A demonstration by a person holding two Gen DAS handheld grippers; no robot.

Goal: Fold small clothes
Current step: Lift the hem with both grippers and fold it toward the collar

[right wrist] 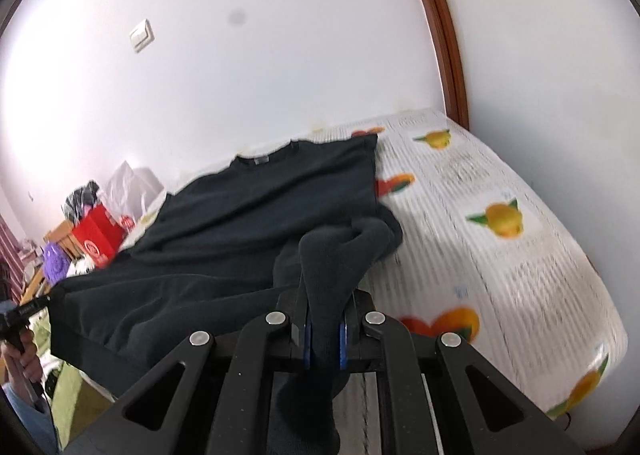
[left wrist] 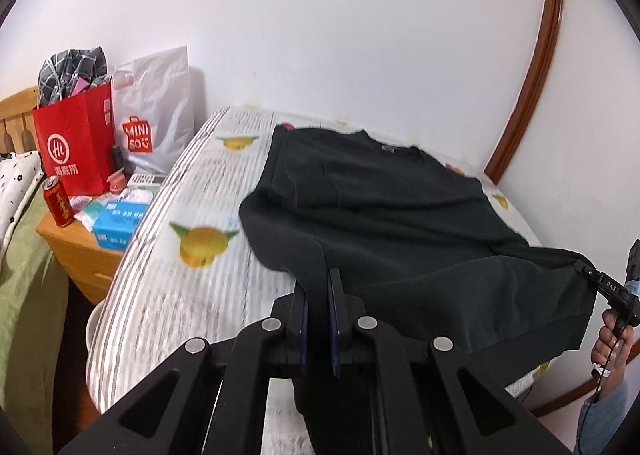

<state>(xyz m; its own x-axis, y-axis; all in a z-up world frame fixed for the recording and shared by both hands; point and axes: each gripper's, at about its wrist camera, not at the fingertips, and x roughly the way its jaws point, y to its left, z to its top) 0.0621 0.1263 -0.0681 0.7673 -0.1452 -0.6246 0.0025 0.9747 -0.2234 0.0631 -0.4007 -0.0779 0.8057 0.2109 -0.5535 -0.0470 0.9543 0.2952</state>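
Both claws are clamped on the near hem of the dark sweater [left wrist: 380, 207]: our left gripper [left wrist: 318, 303] pinches one corner, our right gripper [right wrist: 324, 319] a bunched wad at the other. We hold the corners apart, likely so the hem stays spread for a fold toward the collar. It lies on the fruit-print bed [left wrist: 192, 191], collar far by the wall, long axis near to far.

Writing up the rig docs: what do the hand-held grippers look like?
Both alike: left hand-held gripper and right hand-held gripper have matte black linkage arms with silver round pivot pins, black fingers with blue pads. White "DAS" lettering marks the right one's side.
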